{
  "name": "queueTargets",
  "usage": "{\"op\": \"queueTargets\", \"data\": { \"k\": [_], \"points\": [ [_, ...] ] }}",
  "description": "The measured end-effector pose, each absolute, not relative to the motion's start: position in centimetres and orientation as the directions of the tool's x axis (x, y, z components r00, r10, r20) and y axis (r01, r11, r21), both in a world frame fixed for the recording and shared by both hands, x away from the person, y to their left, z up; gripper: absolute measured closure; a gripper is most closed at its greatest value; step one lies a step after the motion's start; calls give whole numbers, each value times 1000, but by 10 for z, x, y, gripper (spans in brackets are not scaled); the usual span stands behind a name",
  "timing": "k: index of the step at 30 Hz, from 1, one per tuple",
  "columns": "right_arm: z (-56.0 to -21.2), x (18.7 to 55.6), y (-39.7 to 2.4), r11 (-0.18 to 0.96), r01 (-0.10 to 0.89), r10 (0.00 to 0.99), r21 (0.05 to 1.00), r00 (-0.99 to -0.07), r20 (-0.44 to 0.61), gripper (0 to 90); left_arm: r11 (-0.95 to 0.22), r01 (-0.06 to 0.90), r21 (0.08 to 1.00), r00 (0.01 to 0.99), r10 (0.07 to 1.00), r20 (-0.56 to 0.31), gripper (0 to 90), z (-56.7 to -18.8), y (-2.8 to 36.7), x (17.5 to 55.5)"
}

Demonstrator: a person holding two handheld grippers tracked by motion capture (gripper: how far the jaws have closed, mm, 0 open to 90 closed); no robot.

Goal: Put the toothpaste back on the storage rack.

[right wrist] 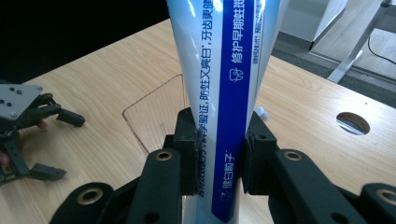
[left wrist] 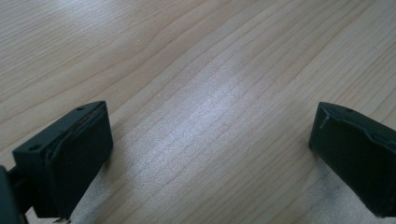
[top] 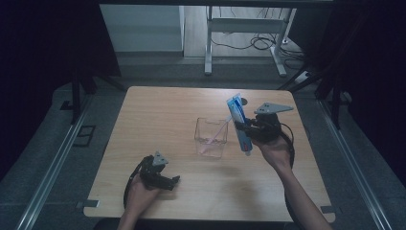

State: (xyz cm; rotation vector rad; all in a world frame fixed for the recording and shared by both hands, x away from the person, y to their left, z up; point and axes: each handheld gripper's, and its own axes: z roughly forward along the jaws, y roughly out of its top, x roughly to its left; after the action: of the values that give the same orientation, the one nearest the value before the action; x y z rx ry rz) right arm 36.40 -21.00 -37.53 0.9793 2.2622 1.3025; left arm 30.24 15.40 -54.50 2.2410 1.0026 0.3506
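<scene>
Though clamped, toothpaste tube (right wrist: 224,93) top cropped

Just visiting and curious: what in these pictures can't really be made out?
- Toothpaste tube: in the right gripper view its top and bottom run past the picture's edges, and the right hand-held gripper covers part of its print.
- Clear cup: in the high view its pink contents are too small to identify.
- Table: the left gripper view crops it close.
</scene>
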Motion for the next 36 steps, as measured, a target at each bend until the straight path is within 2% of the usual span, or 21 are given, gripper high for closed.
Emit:
{"op": "queueTargets", "data": {
  "k": [36],
  "points": [
    [-356, 389, -181, 243, 385, 697, 890, -707, 115, 715, -495, 566, 659, 671, 741, -20, 0, -545, 154, 302]
  ]
}}
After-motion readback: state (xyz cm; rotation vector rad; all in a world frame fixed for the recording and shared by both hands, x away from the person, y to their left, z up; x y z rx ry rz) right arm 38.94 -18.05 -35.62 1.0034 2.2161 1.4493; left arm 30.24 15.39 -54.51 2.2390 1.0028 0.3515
